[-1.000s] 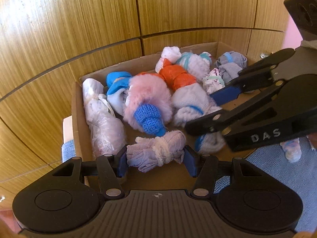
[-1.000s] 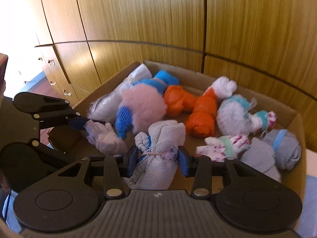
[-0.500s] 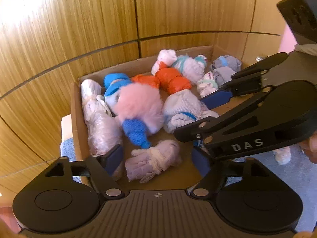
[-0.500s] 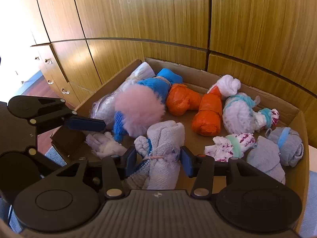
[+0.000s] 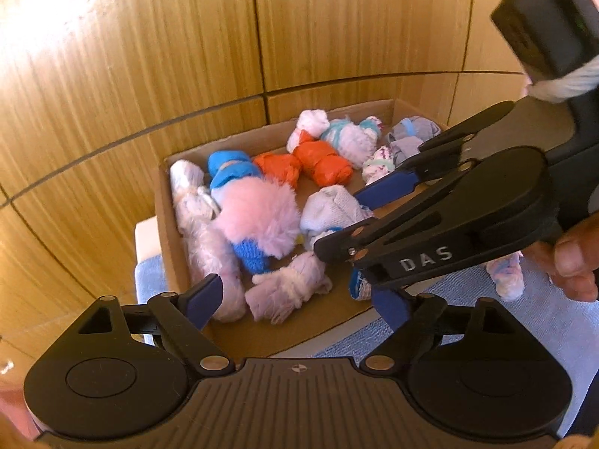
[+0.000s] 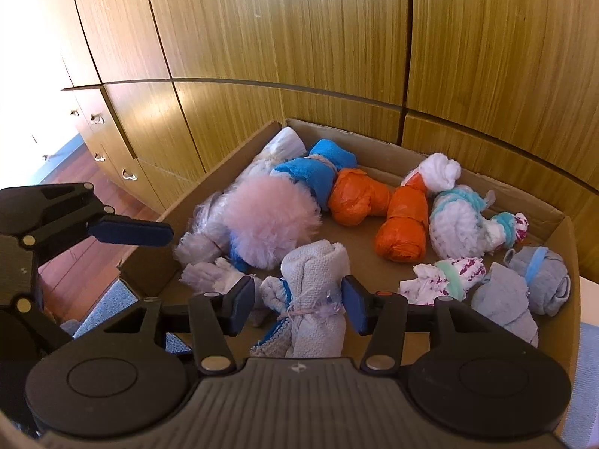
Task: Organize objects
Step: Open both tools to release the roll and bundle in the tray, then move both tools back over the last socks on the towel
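Left tongs [image 5: 299, 301] stand spread wide, jaws having just been opening, with a pale lilac sock bundle [image 5: 288, 292] lying released between them on the floor of a cardboard box [image 5: 164, 232]; neither blue pad touches it. Right tongs [image 6: 295, 301] have also just been easing apart, partly spread around a white knitted bundle with blue trim [image 6: 314, 299]; narrow gaps show at both pads, so the bundle is let go and rests in the box near its front edge.

From the left wrist view, a person's fingers [image 5: 572, 262] on the right handle show, along with a blue towel [image 5: 524, 321] under the box and one pink-and-blue bundle [image 5: 505, 277] lying outside on it. From the right wrist view (the wider look inside), a fluffy pink bundle [image 6: 269, 220], two orange bundles [image 6: 404, 224], and grey ones [image 6: 539, 280] at the box's right end appear, plus wooden drawers [image 6: 112, 149] with metal handles off to the left.
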